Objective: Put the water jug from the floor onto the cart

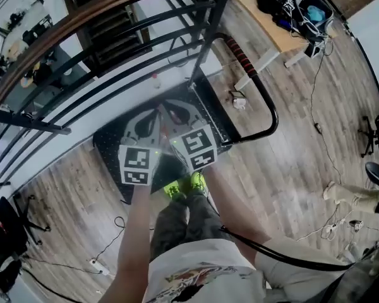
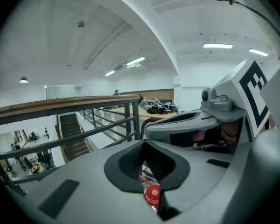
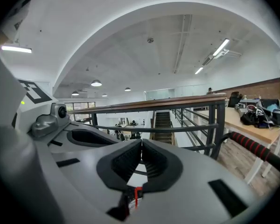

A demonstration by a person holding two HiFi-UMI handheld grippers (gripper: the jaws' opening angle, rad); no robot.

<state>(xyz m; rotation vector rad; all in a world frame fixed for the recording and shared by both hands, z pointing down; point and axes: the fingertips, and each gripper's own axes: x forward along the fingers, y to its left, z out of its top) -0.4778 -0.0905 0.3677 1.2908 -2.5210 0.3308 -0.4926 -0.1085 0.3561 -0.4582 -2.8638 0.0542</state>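
Observation:
Of the water jug I see only its red cap (image 2: 152, 194) with clear plastic, close under my left gripper (image 2: 143, 146), and a thin red strap (image 3: 136, 195) under my right gripper (image 3: 141, 143). Both pairs of jaws are closed, and the red strap runs up between the pads. In the head view the left gripper (image 1: 156, 113) and the right gripper (image 1: 170, 111) stand side by side, tips together, above the black cart platform (image 1: 205, 115). They hide the jug's body. The cart's handle (image 1: 243, 59), wrapped in red and black, rises at the right.
A black railing with a wooden top rail (image 1: 114, 17) runs just beyond the cart, with a staircase behind it. A desk (image 1: 265, 11) with cables stands at the far right. My green shoes (image 1: 183, 185) are at the platform's near edge. Cords and a power strip (image 1: 98, 267) lie on the floor.

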